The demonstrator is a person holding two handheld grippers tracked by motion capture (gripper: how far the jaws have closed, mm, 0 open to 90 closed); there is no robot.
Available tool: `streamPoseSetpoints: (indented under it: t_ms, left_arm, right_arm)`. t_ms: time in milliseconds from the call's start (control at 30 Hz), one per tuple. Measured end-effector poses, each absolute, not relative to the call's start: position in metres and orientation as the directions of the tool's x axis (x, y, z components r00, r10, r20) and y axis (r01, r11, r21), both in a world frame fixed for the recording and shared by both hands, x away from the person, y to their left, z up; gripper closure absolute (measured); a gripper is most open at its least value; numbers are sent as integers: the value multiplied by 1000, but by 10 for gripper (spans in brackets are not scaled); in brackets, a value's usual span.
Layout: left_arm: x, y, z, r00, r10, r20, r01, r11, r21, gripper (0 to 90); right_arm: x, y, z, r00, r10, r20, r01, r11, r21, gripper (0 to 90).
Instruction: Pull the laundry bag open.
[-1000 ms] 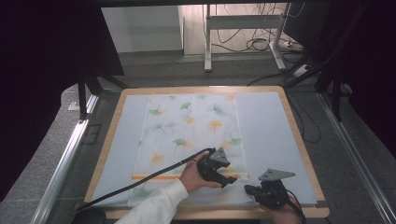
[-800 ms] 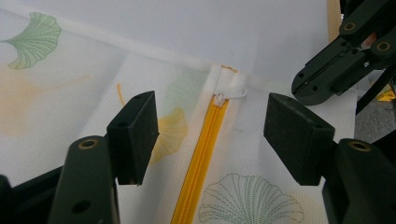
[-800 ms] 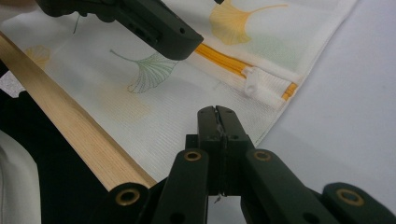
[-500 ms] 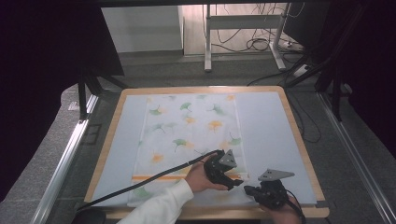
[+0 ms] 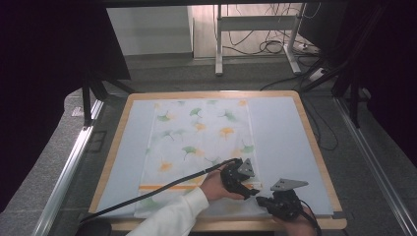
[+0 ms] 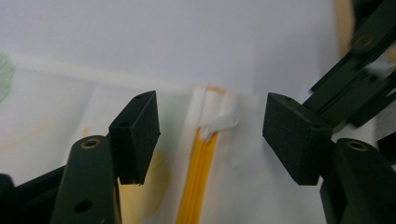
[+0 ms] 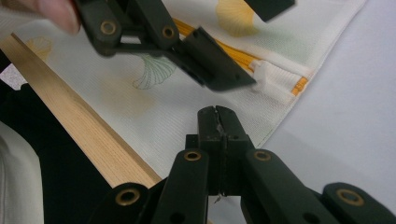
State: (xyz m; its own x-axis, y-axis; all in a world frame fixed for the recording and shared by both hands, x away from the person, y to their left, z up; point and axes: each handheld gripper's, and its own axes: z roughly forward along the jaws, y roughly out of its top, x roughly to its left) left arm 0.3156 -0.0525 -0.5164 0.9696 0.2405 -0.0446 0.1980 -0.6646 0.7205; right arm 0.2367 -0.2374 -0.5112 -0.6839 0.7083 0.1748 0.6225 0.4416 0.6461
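Note:
A white cloth printed with green and orange leaves lies flat on the pale blue mat. An orange stripe crosses the cloth's near end. A hand in a white sleeve holds my left gripper over the cloth's near right corner. In the left gripper view, my left gripper is open, its jaws on either side of the stripe's end and a small crumpled white tab. My right gripper is shut just over the cloth's corner edge, with nothing seen between its jaws. In the high view, my right gripper sits beside the left one.
The mat lies in a wooden table frame whose near rail runs just below the grippers. The left gripper's black cable trails across the cloth to the lower left. Metal rails flank the table. Desk legs and cables stand beyond.
My left gripper has slid a little to the right along the cloth's near end, closer to the right gripper. The right gripper has stayed put.

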Motion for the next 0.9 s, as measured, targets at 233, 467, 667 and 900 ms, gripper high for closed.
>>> streamPoseSetpoints:
  t_ms: [233, 467, 667, 900]
  left_arm:
    - [317, -60, -522, 971, 239, -27, 190, -691, 698, 389]
    - [321, -55, -522, 973, 229, -36, 188, -684, 705, 437]
    - [324, -53, -524, 973, 228, -27, 183, -700, 690, 469]
    - [326, -59, -525, 970, 241, -35, 197, -689, 698, 510]
  right_arm:
    - [236, -237, -511, -686, 706, 175, 621, 444, 646, 887]
    - [237, -238, -511, -688, 704, 174, 619, 445, 647, 887]
    - [237, -237, -511, -687, 706, 173, 621, 446, 645, 887]
    - [237, -237, -511, -686, 707, 173, 622, 445, 644, 887]
